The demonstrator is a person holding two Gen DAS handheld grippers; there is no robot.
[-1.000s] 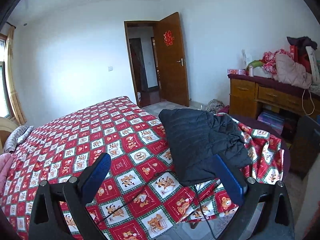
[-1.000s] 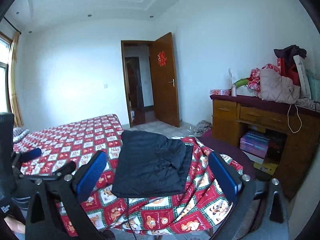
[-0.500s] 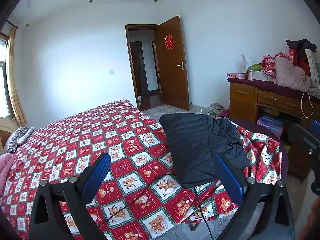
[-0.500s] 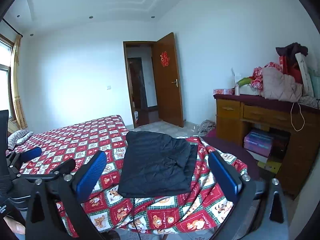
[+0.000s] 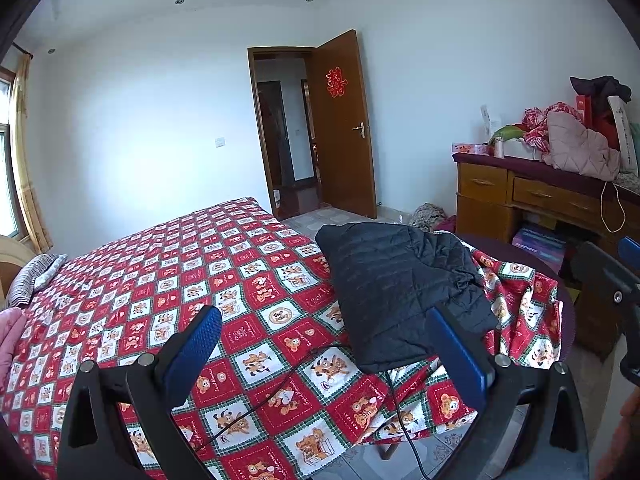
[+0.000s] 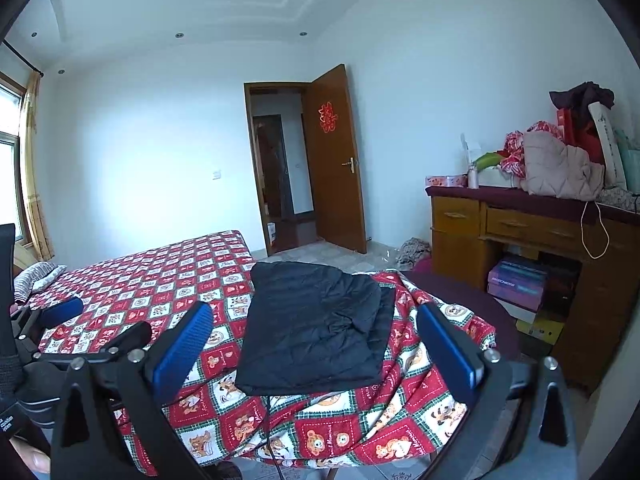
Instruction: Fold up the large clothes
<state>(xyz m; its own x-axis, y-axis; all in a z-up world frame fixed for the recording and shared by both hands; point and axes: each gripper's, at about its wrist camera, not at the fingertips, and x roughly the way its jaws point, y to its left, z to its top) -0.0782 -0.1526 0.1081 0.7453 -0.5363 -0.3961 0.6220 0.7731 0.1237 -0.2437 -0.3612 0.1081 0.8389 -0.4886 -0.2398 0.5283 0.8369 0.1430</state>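
A black quilted jacket lies folded flat on the near right corner of a bed with a red checked bear-print cover. It also shows in the right wrist view. My left gripper is open and empty, held back from the bed's near edge, left of the jacket. My right gripper is open and empty, held back in front of the jacket. The left gripper's body shows at the left edge of the right wrist view.
A black cable runs over the cover and down the bed's edge. A wooden dresser piled with clothes stands at the right. An open brown door is behind the bed. A striped pillow lies far left.
Both grippers have drawn back and lifted slightly, so the jacket sits a little lower and farther in both views. The jacket has not moved. Both stay open.
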